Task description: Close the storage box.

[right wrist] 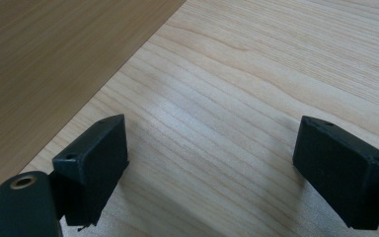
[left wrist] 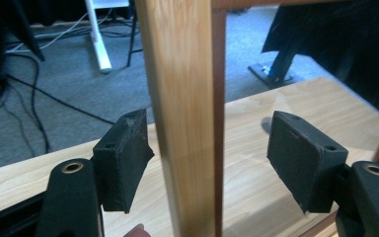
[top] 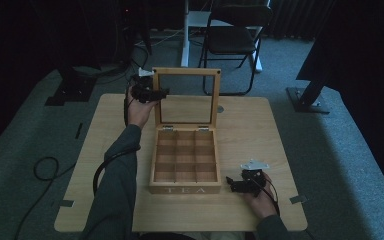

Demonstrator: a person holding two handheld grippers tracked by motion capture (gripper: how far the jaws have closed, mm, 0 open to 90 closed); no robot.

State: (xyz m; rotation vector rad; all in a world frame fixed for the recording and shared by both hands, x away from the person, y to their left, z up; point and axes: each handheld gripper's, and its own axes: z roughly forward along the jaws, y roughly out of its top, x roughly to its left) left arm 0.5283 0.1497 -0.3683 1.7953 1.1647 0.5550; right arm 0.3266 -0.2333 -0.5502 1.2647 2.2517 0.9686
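Both tongs stand open, and each has its own job.

From the high view, the left gripper [top: 155,93] is up at the left side bar of the lid [top: 186,73], which stands straight up behind the tea box [top: 185,161]. The box sits in the middle of the table [top: 260,135] with its little rooms bare, and the word TEA faces the person. I think the hand is up there because that bar is an easy place to take hold of the lid and swing it. The right gripper [top: 237,185] rests low on the table, just beside the front right corner of the box. It looks like it is waiting out of the way.

In the left gripper view, the wood bar of the lid goes up between the two black pads [left wrist: 123,160]. One pad is very near the bar and the other is well apart, so nothing is pinched yet.

In the right gripper view, the pads [right wrist: 96,163] are spread wide over bare table wood, with nothing between them. The brown box side [right wrist: 54,64] sits to one side.
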